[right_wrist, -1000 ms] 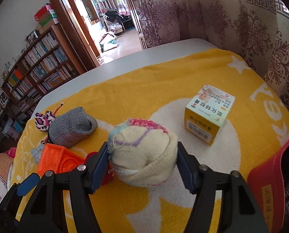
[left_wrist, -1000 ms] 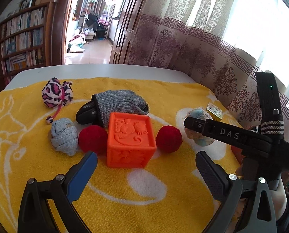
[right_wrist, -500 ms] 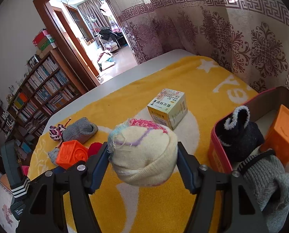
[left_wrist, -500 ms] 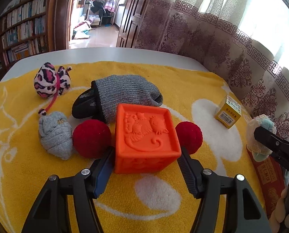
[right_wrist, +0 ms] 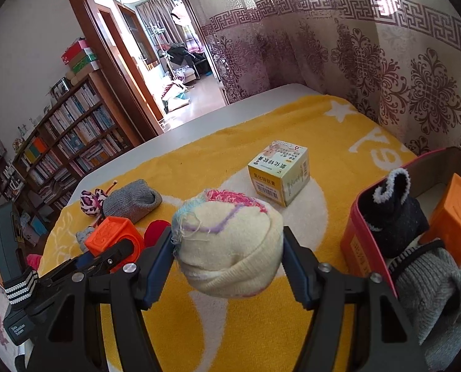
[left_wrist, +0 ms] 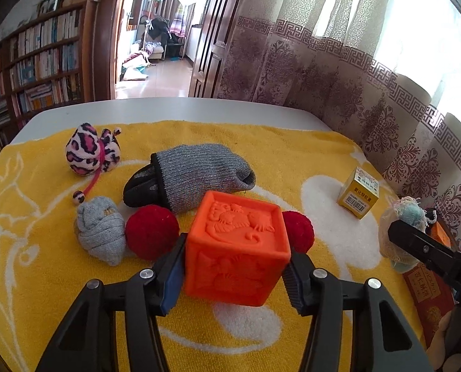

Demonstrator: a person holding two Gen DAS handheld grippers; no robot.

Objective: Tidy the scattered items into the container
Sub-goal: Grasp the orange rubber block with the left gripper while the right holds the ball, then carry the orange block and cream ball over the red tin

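A yellow towel (left_wrist: 292, 155) covers the worktop. The left gripper (left_wrist: 233, 274), whose jaws have just been closing, pinches the orange cube (left_wrist: 236, 248) on the towel. The right gripper (right_wrist: 227, 260) clamps a cream sock ball (right_wrist: 230, 241) beside the red container (right_wrist: 354, 238).

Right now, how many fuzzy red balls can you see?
2. One red ball lies left of the orange block, touching the grey sock roll; the other red ball peeks out behind the block's right side.
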